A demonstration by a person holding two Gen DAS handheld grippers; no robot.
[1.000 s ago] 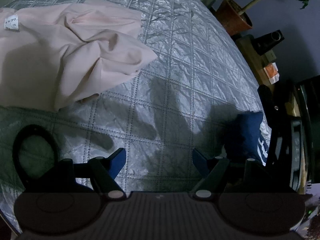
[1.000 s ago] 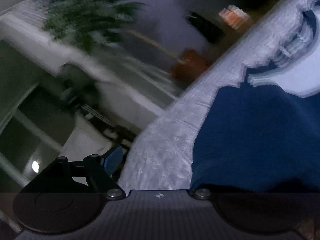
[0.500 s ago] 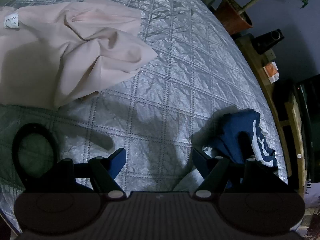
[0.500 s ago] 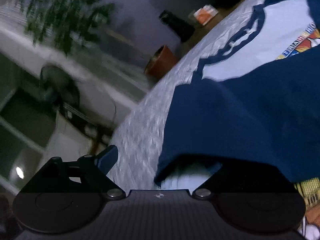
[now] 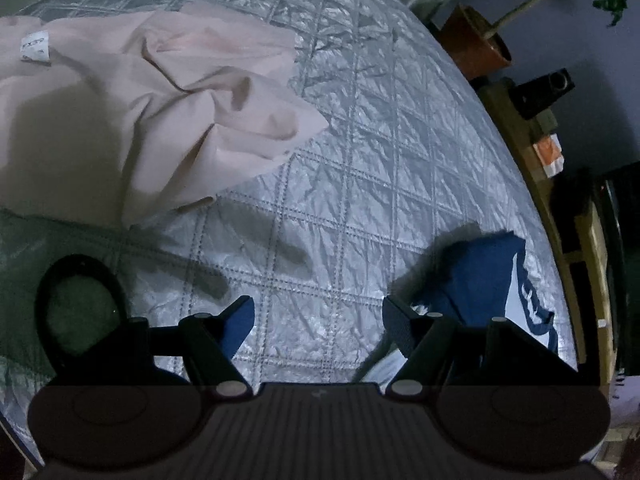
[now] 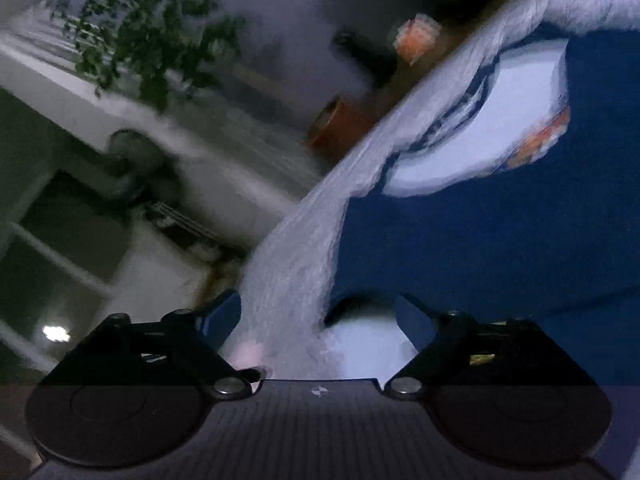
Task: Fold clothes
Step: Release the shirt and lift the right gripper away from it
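A navy and white T-shirt (image 5: 488,276) lies bunched at the right edge of the grey quilted bed cover (image 5: 360,152). In the right wrist view the T-shirt (image 6: 500,240) fills the right side, its navy part folded over the white printed front. A crumpled pale pink garment (image 5: 160,112) lies at the upper left. My left gripper (image 5: 316,316) is open and empty above the bare quilt, left of the T-shirt. My right gripper (image 6: 318,312) is open, its jaws straddling the T-shirt's edge and the quilt (image 6: 292,268).
Beyond the bed's right edge stand a terracotta plant pot (image 5: 476,44), a wooden shelf with a black speaker (image 5: 544,88) and an orange box (image 5: 552,152). A black loop (image 5: 76,304) hangs by my left gripper. The right wrist view shows a plant (image 6: 148,40) and a fan (image 6: 132,152).
The right gripper, whose right finger was covered by navy fabric, now shows both fingers open. The T-shirt has dropped onto the bed's right edge. The left gripper stayed almost still.
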